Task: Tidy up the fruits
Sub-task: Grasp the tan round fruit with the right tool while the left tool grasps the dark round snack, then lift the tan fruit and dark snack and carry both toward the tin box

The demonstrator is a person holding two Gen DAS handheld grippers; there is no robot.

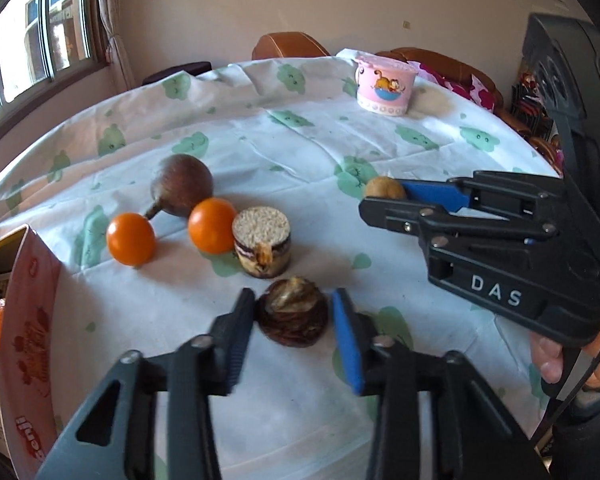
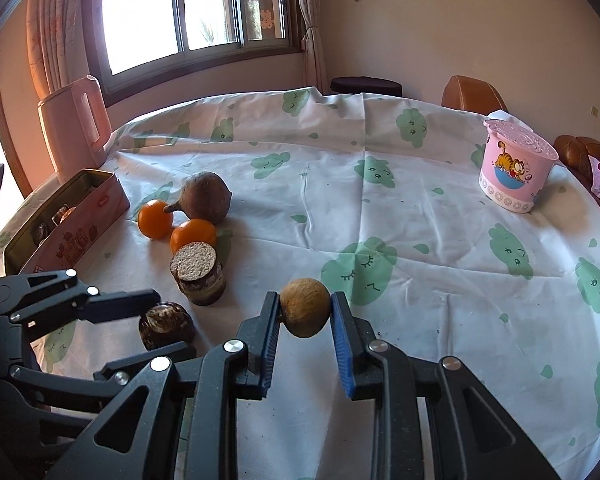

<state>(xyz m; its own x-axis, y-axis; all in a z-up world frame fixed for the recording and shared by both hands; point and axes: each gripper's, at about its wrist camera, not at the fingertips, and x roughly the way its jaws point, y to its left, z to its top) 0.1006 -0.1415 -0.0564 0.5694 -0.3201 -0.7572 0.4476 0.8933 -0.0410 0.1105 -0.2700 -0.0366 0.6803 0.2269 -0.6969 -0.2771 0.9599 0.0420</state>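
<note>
Held, my right gripper [image 2: 305, 312]: jaws clamped on small brown fruit [image 2: 305, 307], above the worktop [image 2: 420, 240]. My left gripper [image 1: 293, 312]: jaws closed against dark mottled fruit [image 1: 293, 318], resting on cloth near two oranges [image 1: 212, 225].

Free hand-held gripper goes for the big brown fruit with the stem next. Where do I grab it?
Probably across the round body of the brown fruit, from above. Its stem points at the left orange, and the other orange sits close in front, crowding a low approach.
</note>
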